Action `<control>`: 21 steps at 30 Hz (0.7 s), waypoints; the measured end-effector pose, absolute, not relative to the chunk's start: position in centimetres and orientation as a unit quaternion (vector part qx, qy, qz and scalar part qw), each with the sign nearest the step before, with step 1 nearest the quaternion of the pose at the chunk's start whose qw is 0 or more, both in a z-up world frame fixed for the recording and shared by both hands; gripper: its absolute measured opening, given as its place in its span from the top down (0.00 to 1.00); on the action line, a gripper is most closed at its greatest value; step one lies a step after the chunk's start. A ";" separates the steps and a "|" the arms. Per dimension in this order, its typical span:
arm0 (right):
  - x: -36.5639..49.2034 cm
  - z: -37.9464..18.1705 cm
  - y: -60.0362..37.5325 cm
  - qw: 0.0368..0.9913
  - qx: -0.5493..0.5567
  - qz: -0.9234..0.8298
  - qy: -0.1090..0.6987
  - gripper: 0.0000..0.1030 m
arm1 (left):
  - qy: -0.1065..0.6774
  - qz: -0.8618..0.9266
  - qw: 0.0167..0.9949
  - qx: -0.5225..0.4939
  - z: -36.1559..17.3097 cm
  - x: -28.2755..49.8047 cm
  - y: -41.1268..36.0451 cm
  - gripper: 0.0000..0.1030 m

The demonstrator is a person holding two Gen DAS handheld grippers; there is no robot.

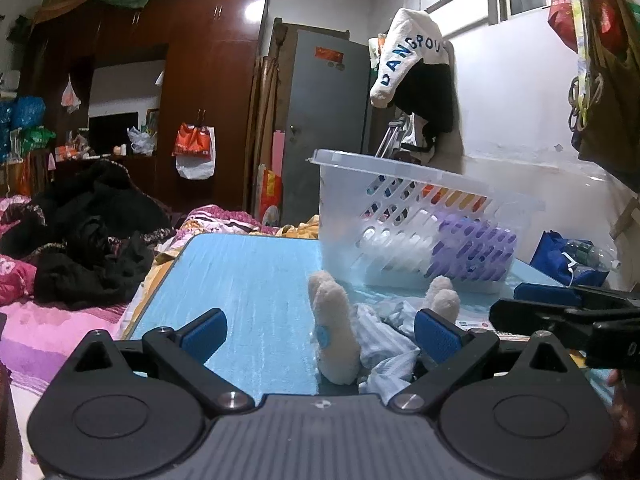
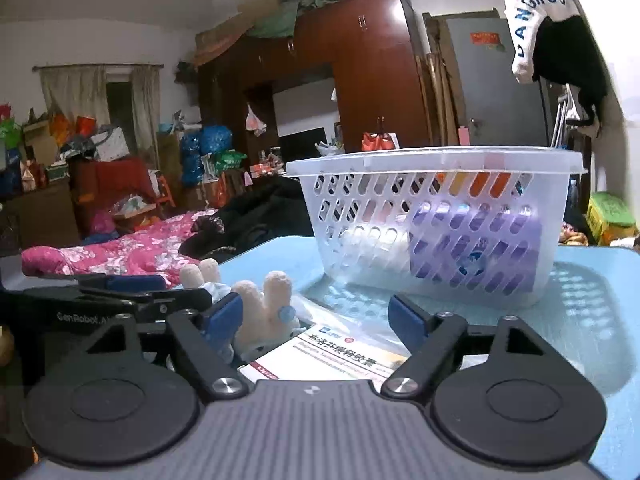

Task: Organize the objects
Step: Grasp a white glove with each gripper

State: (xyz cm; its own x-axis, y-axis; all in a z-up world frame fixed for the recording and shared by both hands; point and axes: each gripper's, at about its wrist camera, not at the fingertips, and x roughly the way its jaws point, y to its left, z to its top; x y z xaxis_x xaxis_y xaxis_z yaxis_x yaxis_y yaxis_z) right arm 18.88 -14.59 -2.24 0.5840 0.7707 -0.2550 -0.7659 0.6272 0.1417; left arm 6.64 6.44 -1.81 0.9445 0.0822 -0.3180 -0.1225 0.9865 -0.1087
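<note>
A cream plush toy (image 1: pixel 334 332) in pale blue clothes lies on the light blue table (image 1: pixel 248 280), legs pointing up. My left gripper (image 1: pixel 320 334) is open, its blue pads either side of the toy, not closed on it. In the right wrist view the toy (image 2: pixel 264 308) lies at left beside a white and red medicine box (image 2: pixel 332 354). My right gripper (image 2: pixel 316 316) is open above the box. A clear plastic basket (image 2: pixel 432 220) stands behind, holding a purple pack (image 2: pixel 480 248) and a white item. The basket also shows in the left wrist view (image 1: pixel 412 216).
A bed with pink quilt (image 2: pixel 120 248) and dark clothes (image 1: pixel 88 240) lies left of the table. Wardrobes (image 1: pixel 208 92) and a grey door (image 1: pixel 324 120) stand behind. The right gripper (image 1: pixel 568 312) reaches in at right. A blue bag (image 1: pixel 560 258) sits beyond the table's right edge.
</note>
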 end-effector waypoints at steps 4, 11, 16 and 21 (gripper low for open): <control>18.6 -2.2 -14.0 0.890 -0.001 0.433 0.144 0.25 | 0.159 0.053 0.984 -0.061 -1.8 6.6 6.5 0.02; 18.2 -1.5 -11.4 0.888 -0.029 0.438 0.138 0.33 | 0.141 0.063 0.984 -0.084 -1.4 6.6 7.3 0.10; 17.9 -1.7 -9.4 0.887 -0.061 0.434 0.144 0.45 | 0.149 0.060 0.982 -0.099 -1.6 7.6 8.1 0.26; 17.7 -1.8 -9.3 0.885 -0.069 0.435 0.151 0.67 | 0.154 0.050 0.982 -0.097 -1.9 8.2 7.8 0.58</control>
State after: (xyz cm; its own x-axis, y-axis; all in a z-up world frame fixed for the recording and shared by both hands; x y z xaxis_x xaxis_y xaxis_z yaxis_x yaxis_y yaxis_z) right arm 17.74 -9.27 -1.82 0.5753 0.7499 -0.3267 -0.7913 0.6114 0.0101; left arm 8.24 7.81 -1.88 0.9477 0.0677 -0.3120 -0.1275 0.9762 -0.1755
